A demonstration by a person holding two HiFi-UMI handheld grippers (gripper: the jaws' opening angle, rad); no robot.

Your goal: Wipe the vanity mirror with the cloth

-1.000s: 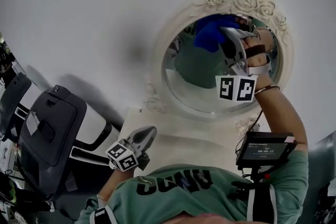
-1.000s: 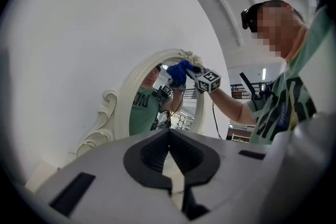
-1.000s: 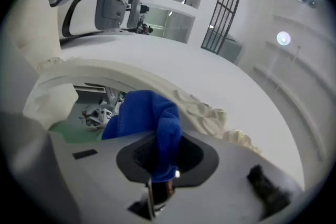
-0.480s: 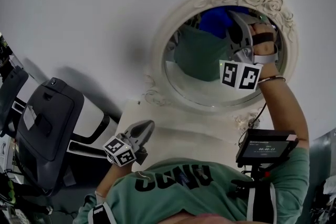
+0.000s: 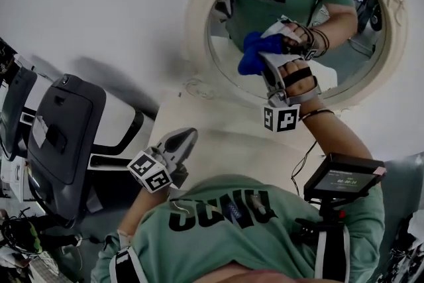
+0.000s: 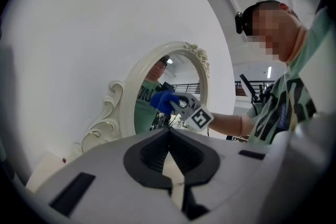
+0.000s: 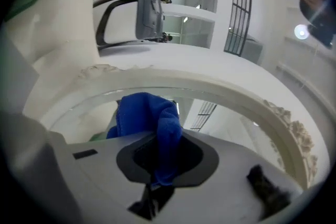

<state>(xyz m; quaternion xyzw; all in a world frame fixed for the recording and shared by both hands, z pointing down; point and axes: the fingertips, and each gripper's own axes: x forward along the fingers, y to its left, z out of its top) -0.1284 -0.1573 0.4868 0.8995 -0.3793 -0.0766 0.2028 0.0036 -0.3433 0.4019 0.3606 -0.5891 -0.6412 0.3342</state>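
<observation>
Clenching a bunched fold of the soft, light cloth (image 7: 144, 113), the right claw (image 7: 164, 136) holds it against the fragile mirror (image 7: 226, 113); the left claw (image 6: 169, 132) is clenched, empty.

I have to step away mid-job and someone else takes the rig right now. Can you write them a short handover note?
Right tool: shut on the blue cloth and held up at the vanity mirror. The cloth is at the left-middle of the glass, at or very near its surface.
Left tool: shut, nothing in it, held low near the chest, away from the mirror.
Done: the cloth is gripped and up at the glass. How much is already wiped cannot be told.
Left: probably safest to wipe across the whole glass.
</observation>
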